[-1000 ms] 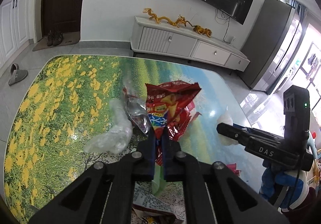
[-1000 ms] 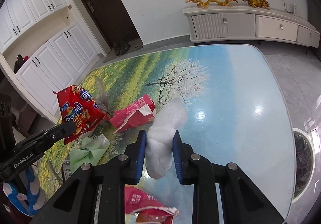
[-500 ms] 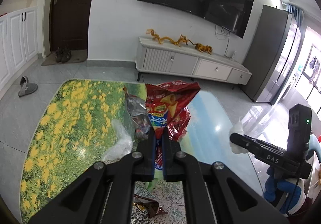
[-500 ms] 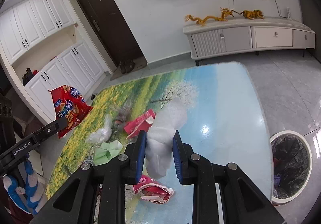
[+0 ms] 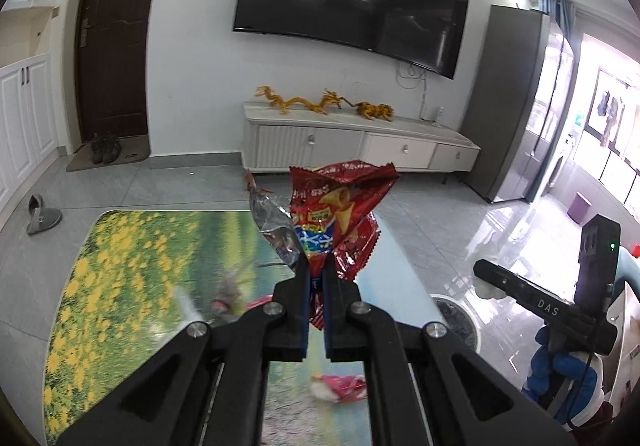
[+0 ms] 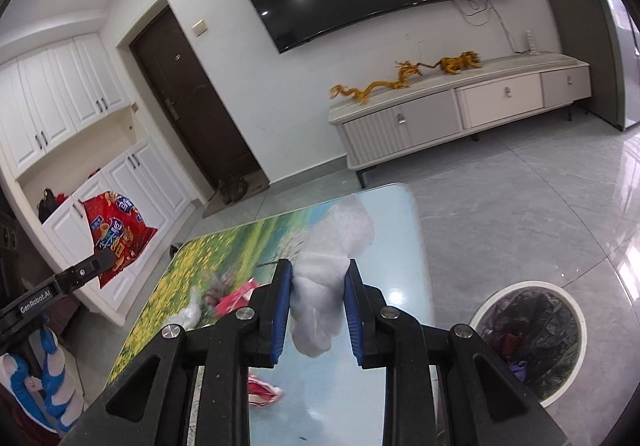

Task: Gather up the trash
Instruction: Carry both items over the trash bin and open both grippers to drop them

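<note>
Red snack bag (image 5: 340,214) is sitting pinched in the left tool (image 5: 316,282), pads clamped tight on its lower end, bag standing up above the worktop (image 5: 132,266); crinkled clear wrapper (image 5: 274,224) is hanging at the bag's left side, can't tell if it is caught in the pads too. Below, on the worktop, blurred litter is lying: clear plastic scrap (image 6: 191,312), red carton (image 6: 236,292), small red-white packet (image 6: 262,392) near the close edge. Right of that, white crumpled tissue wad (image 6: 332,278) is sitting squeezed between the blue pads (image 6: 280,310) of the right tool (image 6: 318,310), tissue sticking out above and below, held over the blue end of the worktop. Far right on the grey floor, round white bin (image 6: 528,338) with a black liner is standing just beside the worktop's corner, some rubbish already inside. Blue-and-white gloved hand (image 5: 560,374) is holding the right tool's handle
</note>
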A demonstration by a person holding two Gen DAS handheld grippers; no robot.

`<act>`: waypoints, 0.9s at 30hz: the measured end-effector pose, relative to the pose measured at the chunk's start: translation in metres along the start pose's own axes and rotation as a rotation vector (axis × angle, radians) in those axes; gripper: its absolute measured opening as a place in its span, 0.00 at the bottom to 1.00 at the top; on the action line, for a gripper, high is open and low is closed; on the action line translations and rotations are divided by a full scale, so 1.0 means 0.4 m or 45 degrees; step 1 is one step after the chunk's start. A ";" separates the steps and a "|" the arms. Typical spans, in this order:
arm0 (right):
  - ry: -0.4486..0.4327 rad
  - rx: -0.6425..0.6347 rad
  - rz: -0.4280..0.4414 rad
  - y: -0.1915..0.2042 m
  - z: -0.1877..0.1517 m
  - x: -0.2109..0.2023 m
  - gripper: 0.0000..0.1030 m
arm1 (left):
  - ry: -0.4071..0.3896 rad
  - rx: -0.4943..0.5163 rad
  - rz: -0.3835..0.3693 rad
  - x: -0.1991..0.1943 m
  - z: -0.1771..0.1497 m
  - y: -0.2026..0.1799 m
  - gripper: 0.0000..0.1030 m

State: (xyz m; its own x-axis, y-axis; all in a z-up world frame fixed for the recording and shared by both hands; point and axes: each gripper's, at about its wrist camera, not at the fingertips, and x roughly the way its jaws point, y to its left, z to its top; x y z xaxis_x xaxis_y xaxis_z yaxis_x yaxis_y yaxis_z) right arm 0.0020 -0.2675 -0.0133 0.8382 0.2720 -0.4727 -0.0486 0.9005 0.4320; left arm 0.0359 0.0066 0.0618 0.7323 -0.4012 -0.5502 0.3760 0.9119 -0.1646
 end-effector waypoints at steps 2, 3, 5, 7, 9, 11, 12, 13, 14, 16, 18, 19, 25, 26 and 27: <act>-0.025 0.027 -0.029 -0.033 0.006 -0.016 0.23 | 0.016 0.024 -0.033 0.026 0.006 -0.049 0.04; -0.037 0.041 -0.044 -0.052 0.008 -0.026 0.23 | 0.028 0.040 -0.054 0.045 0.007 -0.081 0.04; -0.056 0.075 -0.077 -0.096 0.011 -0.042 0.23 | 0.056 0.068 -0.088 0.081 0.009 -0.132 0.04; -0.067 0.115 -0.112 -0.145 0.006 -0.053 0.23 | 0.086 0.097 -0.117 0.116 0.006 -0.184 0.04; -0.066 0.171 -0.137 -0.199 0.001 -0.057 0.23 | 0.128 0.134 -0.147 0.162 -0.001 -0.245 0.04; -0.055 0.229 -0.162 -0.255 -0.009 -0.055 0.23 | 0.177 0.172 -0.180 0.212 -0.010 -0.303 0.04; -0.046 0.256 -0.174 -0.282 -0.015 -0.052 0.23 | 0.201 0.190 -0.195 0.238 -0.018 -0.332 0.04; -0.035 0.284 -0.186 -0.310 -0.023 -0.046 0.23 | 0.223 0.205 -0.206 0.260 -0.025 -0.356 0.04; -0.021 0.309 -0.199 -0.338 -0.031 -0.039 0.23 | 0.247 0.221 -0.216 0.285 -0.033 -0.382 0.04; 0.013 0.356 -0.226 -0.389 -0.047 -0.023 0.23 | 0.301 0.254 -0.242 0.340 -0.051 -0.438 0.04; 0.049 0.408 -0.254 -0.441 -0.067 -0.004 0.23 | 0.349 0.283 -0.263 0.389 -0.071 -0.484 0.05; 0.066 0.431 -0.264 -0.466 -0.076 0.003 0.23 | 0.374 0.296 -0.272 0.414 -0.083 -0.512 0.05; 0.197 0.533 -0.316 -0.588 -0.134 0.059 0.26 | 0.508 0.306 -0.301 0.550 -0.138 -0.622 0.06; 0.215 0.548 -0.328 -0.602 -0.144 0.065 0.27 | 0.525 0.301 -0.302 0.568 -0.146 -0.633 0.06; 0.232 0.567 -0.346 -0.618 -0.157 0.071 0.31 | 0.544 0.290 -0.312 0.585 -0.154 -0.643 0.06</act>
State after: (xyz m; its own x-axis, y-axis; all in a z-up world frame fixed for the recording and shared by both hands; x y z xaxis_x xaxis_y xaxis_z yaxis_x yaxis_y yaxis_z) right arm 0.0038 -0.4610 -0.1817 0.6790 0.1394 -0.7208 0.4241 0.7270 0.5401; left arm 0.0756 -0.3165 -0.0751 0.3294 -0.4857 -0.8097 0.6550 0.7352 -0.1745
